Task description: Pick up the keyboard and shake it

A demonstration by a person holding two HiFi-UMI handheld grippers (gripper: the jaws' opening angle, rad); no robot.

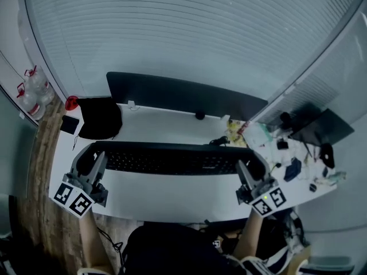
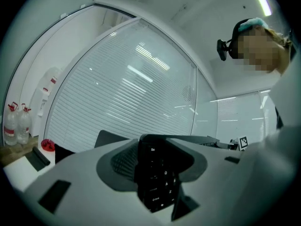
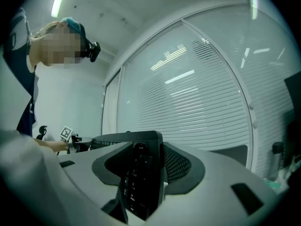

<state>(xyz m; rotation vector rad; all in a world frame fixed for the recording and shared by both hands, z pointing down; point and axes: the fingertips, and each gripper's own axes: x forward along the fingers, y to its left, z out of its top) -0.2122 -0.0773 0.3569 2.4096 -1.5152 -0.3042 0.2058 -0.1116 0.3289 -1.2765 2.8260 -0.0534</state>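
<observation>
While the left gripper (image 1: 90, 164) & right gripper (image 1: 246, 172) clamp the keyboard (image 1: 172, 158) by its ends, we reckon it's stiff, light, prob slick, so end holds suit.

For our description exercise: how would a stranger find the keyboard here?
At the white desk, just in front of the wide dark monitor, stretches the long black keyboard. Unlike the small clutter at the desk's right end, it has the left gripper and right gripper shut on its ends.
</observation>
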